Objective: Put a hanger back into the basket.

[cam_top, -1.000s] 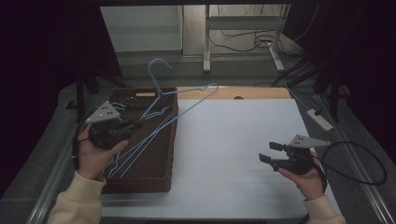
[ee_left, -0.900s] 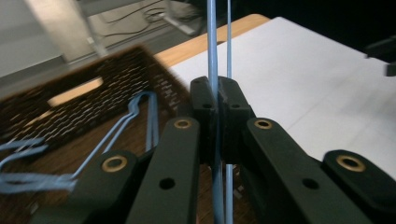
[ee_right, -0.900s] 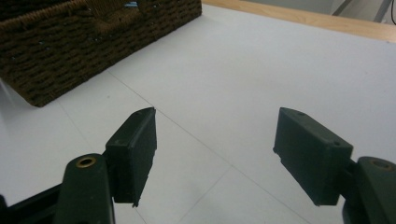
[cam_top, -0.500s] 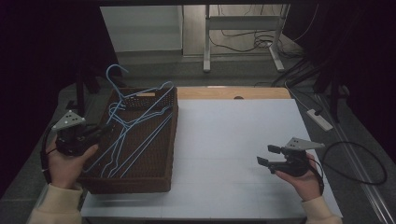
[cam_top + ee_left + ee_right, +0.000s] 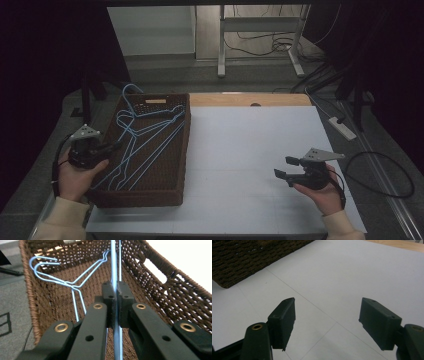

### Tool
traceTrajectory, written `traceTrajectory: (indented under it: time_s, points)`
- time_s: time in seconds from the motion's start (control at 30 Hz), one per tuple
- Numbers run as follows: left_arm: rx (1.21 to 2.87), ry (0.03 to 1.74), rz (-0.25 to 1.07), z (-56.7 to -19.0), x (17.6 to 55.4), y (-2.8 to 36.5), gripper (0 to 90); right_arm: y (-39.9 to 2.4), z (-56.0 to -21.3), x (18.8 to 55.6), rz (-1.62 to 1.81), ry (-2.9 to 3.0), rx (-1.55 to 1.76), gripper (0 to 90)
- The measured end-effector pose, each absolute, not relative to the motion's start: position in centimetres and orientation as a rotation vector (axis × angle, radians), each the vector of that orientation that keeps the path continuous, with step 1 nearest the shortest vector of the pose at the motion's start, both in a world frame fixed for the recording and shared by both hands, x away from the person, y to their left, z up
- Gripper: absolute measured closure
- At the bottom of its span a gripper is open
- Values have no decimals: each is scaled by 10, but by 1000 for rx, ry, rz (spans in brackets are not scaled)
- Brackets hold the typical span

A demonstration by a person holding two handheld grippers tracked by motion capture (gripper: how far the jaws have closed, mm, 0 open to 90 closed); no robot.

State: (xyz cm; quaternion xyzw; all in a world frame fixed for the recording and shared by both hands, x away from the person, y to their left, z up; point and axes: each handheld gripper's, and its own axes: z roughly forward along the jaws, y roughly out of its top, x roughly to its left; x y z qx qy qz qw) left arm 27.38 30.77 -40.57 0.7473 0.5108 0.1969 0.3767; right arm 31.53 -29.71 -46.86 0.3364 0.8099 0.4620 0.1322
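High view: the left gripper (image 5: 112, 147), jaws clamped on the wire of a blue hanger (image 5: 150, 142), has sunk to the left rim of the brown wicker basket (image 5: 185, 150). A second ago the hangers were lifted, hooks rising above the far rim; now they lie lower in the basket, hooks (image 5: 127, 92) at its far left corner. Left gripper view: the wire (image 5: 114, 270) runs between the pressed pads. The right gripper (image 5: 286, 167) hovers over the white table (image 5: 240, 145), jaws wide apart, empty, unmoved.
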Motion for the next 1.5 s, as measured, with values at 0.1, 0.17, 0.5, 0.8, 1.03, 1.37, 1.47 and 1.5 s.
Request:
traceTrajectory:
  time_s: [0.1, 0.17, 0.5, 0.8, 1.03, 1.37, 1.47, 1.5]
  points:
    - [1920, 1323, 471, -413, 285, 305, 870, -297, -469, 315, 1342, 2350, 979, 296]
    - [1920, 1331, 455, -418, 291, 304, 870, -297, -469, 315, 1340, 2353, 979, 296]
    - [1962, 1348, 405, -435, 312, 293, 870, -297, -470, 315, 1336, 2360, 982, 299]
    - [2013, 1394, 385, -444, 316, 296, 868, -297, -471, 315, 1331, 2366, 984, 301]
    - [2135, 1483, 309, -458, 325, 299, 859, -296, -472, 315, 1321, 2378, 979, 300]
    - [2250, 1533, 354, -465, 330, 291, 723, -298, -472, 315, 1322, 2367, 986, 300]
    - [2205, 1462, 465, -455, 325, 289, 580, -298, -472, 314, 1320, 2369, 985, 300]
    - [2186, 1432, 489, -451, 322, 288, 554, -298, -472, 314, 1319, 2369, 984, 300]
